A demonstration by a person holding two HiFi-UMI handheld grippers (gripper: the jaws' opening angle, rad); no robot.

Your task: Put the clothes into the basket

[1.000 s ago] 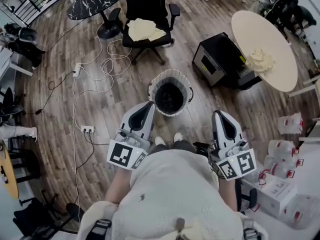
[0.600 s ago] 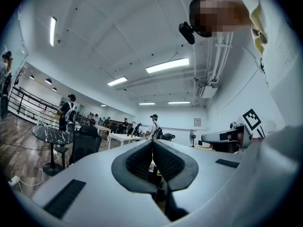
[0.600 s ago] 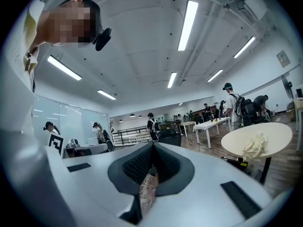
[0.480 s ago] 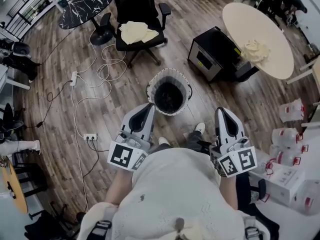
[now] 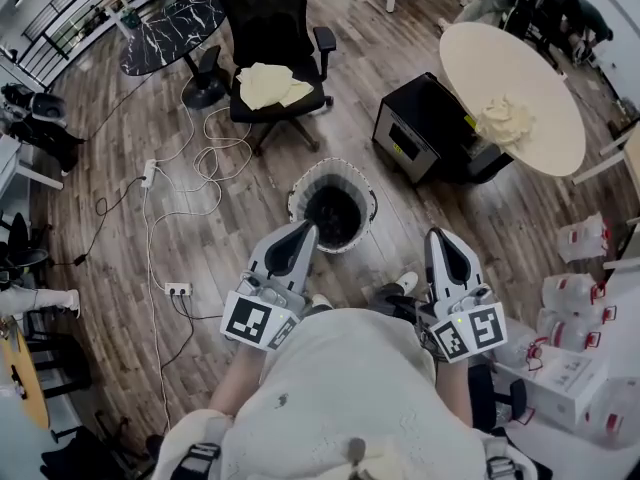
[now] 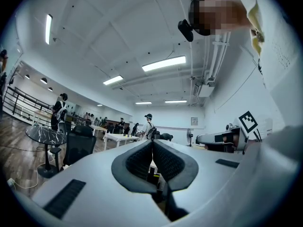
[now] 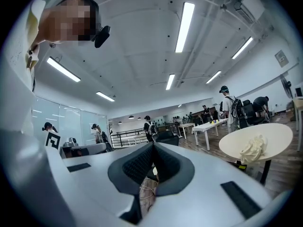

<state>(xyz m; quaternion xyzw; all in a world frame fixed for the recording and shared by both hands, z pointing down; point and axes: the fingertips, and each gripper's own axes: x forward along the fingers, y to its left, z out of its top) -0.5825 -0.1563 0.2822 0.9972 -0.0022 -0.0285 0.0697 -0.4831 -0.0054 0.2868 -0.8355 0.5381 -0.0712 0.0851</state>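
A woven basket [image 5: 333, 206] with a dark inside stands on the wooden floor just ahead of me. My left gripper [image 5: 303, 231] is shut and empty, its tip at the basket's near left rim. My right gripper [image 5: 440, 236] is also shut and empty, a little to the basket's right. A pale yellow cloth [image 5: 266, 83] lies on the seat of a black office chair [image 5: 276, 28] beyond the basket. A cream cloth [image 5: 506, 120] lies on the round table [image 5: 545, 88]; the right gripper view shows that cloth [image 7: 253, 148] too. In their own views the left gripper [image 6: 152, 142] and right gripper [image 7: 153, 145] show jaws closed together.
A black box-shaped appliance [image 5: 420, 128] stands right of the basket. White cables and a power strip [image 5: 176, 289] trail over the floor at the left. White boxes and packages [image 5: 570, 368] sit at the right. A dark marble table [image 5: 172, 30] is at the far left. People stand in the background.
I have stepped forward: the basket, chair and round table now lie nearer, and the left gripper's tip has reached the basket's rim. Both grippers stay shut.
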